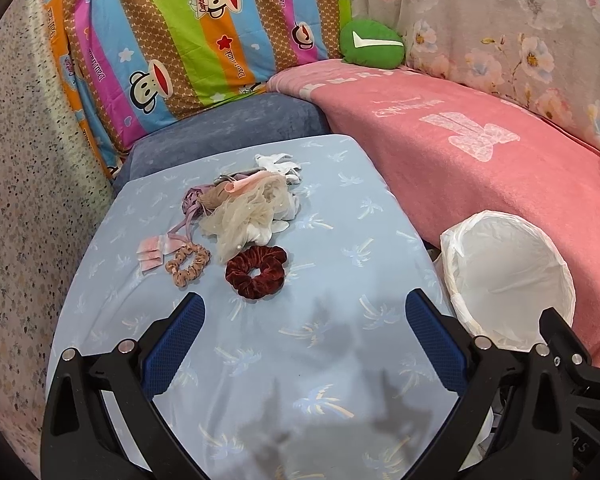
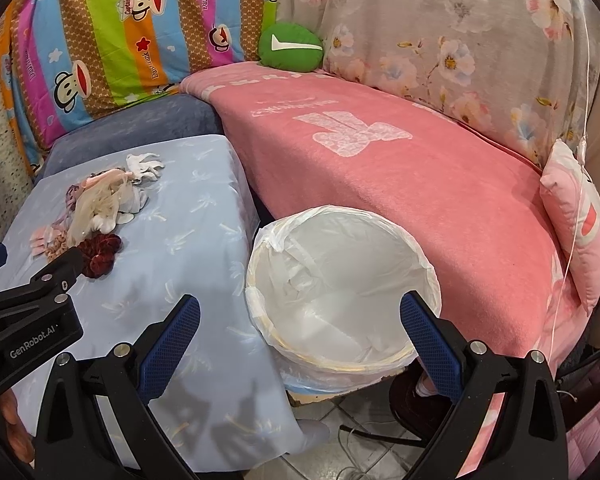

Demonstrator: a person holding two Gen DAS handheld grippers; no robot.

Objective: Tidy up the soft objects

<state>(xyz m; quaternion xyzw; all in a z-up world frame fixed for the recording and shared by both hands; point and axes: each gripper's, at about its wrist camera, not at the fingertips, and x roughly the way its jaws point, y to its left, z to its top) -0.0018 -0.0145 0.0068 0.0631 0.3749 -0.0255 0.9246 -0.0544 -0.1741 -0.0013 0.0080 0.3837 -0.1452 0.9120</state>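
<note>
The left gripper [image 1: 302,316], its blue-padded fingers spread wide and grasping nothing, hovers low in the left wrist view over a tabletop [image 1: 340,360] draped in pale blue palm-print cloth. Just beyond its fingertips, at frame centre, lies a dark red velvet scrunchie [image 1: 256,271]; to its left sits a tan spotted scrunchie [image 1: 188,265], beside small pink fabric pieces [image 1: 153,255]. Behind them, a heap of hair accessories [image 1: 252,204] in cream tulle, white and mauve fills the middle of the cloth.

The right gripper [image 2: 300,316] is likewise released and empty, its fingers framing a white basket lined with a plastic bag [image 2: 340,276] at the centre of the right wrist view, standing between the tabletop and a sofa covered by a pink blanket [image 2: 420,184]. The left gripper's black body juts in at the left edge. A green round cushion [image 2: 291,45] rests at the upper middle, against striped cartoon-monkey fabric [image 2: 120,28] and floral fabric [image 2: 460,40].
</note>
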